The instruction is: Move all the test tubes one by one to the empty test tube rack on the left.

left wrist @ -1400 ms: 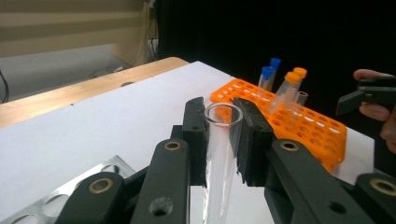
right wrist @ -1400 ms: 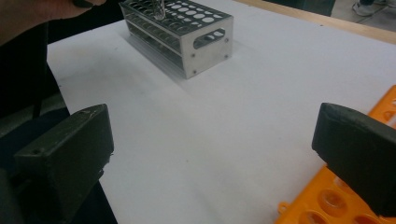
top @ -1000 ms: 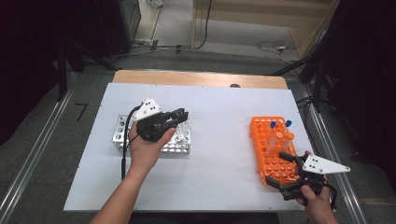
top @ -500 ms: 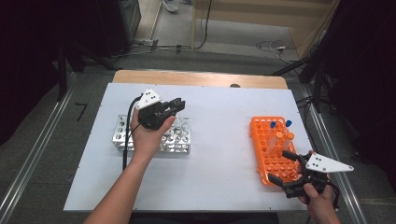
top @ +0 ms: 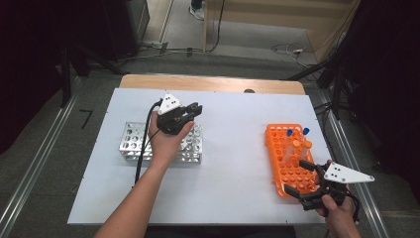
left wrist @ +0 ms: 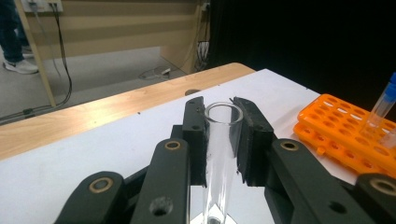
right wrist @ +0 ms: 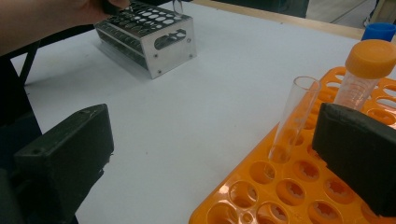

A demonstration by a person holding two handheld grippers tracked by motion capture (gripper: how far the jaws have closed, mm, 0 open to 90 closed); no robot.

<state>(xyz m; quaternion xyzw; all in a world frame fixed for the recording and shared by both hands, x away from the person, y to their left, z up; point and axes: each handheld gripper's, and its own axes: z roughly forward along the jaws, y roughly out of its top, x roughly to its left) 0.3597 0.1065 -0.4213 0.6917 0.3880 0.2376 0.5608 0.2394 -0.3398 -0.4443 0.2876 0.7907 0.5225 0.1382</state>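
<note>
My left gripper (top: 190,112) is held over the far right part of the metal tube rack (top: 130,144). In the left gripper view its jaws (left wrist: 223,114) are shut on an empty clear glass tube (left wrist: 222,154) that stands upright between the pads. My right gripper (top: 300,179) is at the near right corner of the orange tube rack (top: 278,148), jaws wide open with nothing between them (right wrist: 212,158). In that orange rack (right wrist: 261,186) stand a clear open tube (right wrist: 294,116), an orange-capped tube (right wrist: 364,70) and a blue-capped tube (right wrist: 380,30).
The white table top (top: 233,163) lies bare between the two racks. A wooden strip (top: 213,83) runs along its far edge. The metal rack (right wrist: 144,35) has several empty holes. A cable (top: 142,148) trails from the left gripper along the forearm.
The left gripper has risen and shifted away from me and a little right over the metal rack, tube still in its jaws. The right gripper has barely moved.
</note>
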